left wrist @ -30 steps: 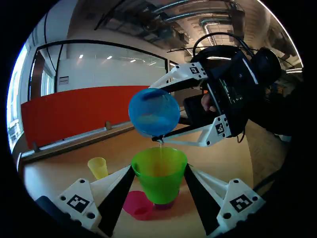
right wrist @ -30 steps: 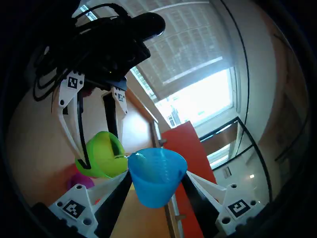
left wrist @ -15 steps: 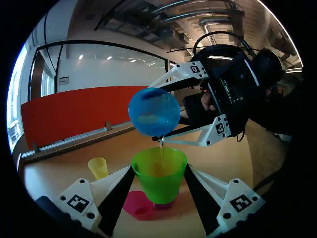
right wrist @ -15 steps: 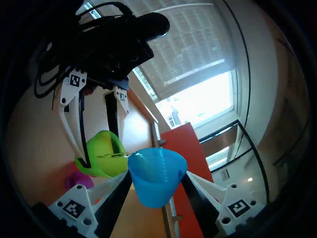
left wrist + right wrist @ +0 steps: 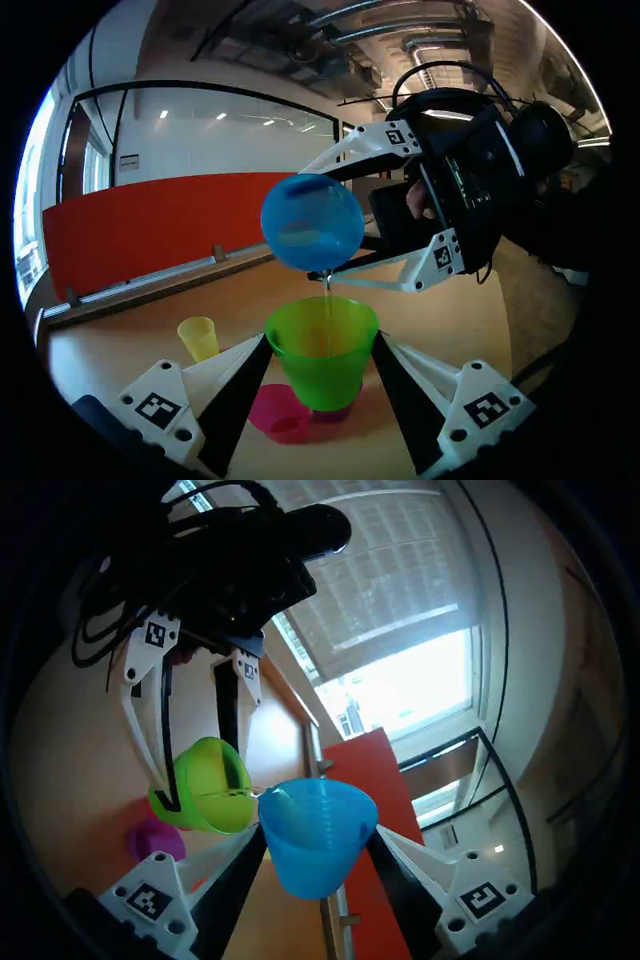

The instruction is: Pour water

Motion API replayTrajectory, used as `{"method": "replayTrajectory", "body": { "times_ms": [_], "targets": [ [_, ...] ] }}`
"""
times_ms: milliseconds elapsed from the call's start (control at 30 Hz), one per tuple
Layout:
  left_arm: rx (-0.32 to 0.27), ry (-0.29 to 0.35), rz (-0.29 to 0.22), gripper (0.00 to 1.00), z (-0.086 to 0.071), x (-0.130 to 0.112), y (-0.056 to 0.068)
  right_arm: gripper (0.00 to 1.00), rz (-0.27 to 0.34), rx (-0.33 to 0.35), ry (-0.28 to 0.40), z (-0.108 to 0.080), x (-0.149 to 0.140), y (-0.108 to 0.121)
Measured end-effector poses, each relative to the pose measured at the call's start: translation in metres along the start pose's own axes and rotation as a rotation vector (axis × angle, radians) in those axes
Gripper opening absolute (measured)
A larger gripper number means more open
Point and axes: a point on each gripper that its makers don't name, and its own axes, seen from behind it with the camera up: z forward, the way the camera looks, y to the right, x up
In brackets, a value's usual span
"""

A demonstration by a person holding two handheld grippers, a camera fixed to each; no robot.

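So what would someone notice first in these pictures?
The tipped blue cup, high in the middle, with a thin stream of water falling from it. Right below, the bright green cup catches it. A small yellow cup stands on the table at left.

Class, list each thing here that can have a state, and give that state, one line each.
blue cup: tipped, gripped by the right gripper, pouring a thin stream of water.
green cup: upright, gripped by the left gripper, catching it.
yellow cup: upright on the table, free.
pink cup: mouth up on the table, free.
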Motion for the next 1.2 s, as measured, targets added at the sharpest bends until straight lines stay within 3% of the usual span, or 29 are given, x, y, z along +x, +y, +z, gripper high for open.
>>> {"method": "replayTrajectory", "body": {
  "times_ms": [1200],
  "targets": [
    [-0.006,-0.001,0.002,0.87,-0.0002,0.0002,0.0014,0.89,-0.065,-0.005,0.002,0.0045,-0.0015,0.0068]
  ]
}}
